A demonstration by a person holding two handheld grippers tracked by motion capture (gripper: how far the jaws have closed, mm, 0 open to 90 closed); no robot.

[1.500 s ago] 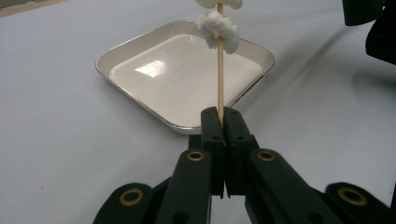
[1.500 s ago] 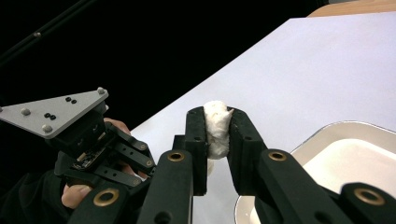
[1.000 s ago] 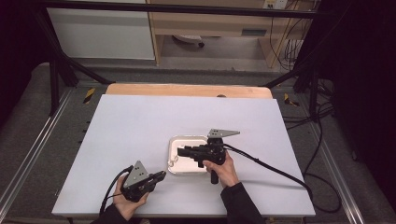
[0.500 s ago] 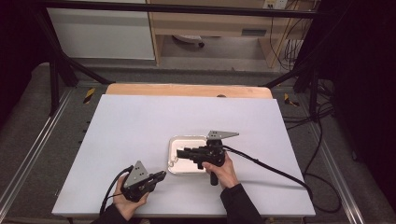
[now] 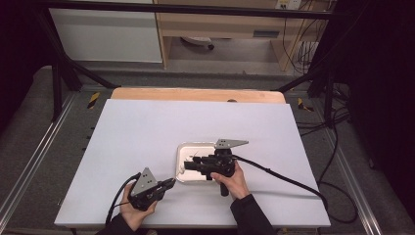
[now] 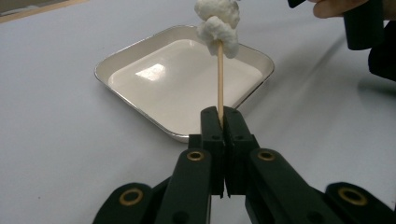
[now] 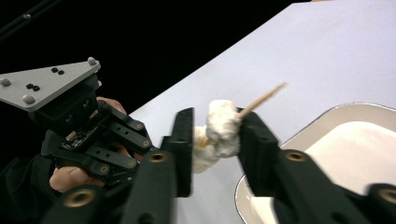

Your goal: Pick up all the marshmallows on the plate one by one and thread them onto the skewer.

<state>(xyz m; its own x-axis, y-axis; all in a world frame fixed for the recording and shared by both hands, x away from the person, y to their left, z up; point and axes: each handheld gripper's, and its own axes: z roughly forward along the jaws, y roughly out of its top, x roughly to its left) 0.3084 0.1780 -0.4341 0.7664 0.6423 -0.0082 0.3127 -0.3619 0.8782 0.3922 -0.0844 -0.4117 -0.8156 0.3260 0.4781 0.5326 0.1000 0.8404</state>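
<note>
The tray (image 5: pixel 188 172) lies on the table (image 5: pixel 147 132), near its front edge.

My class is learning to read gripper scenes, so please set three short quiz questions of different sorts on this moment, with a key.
1. True or false: the left gripper is shut on the wooden skewer.
2. What do the right gripper's jaws flank? A) a spoon B) a white lump on the skewer C) a cup
3. Fill in: beyond the skewer lies a white ___ with a metal rim.

Key
1. True; the jaws pinch its lower end.
2. B; the jaws have just been opening, one pad close to the lump, the other with a gap.
3. Tray.
</note>
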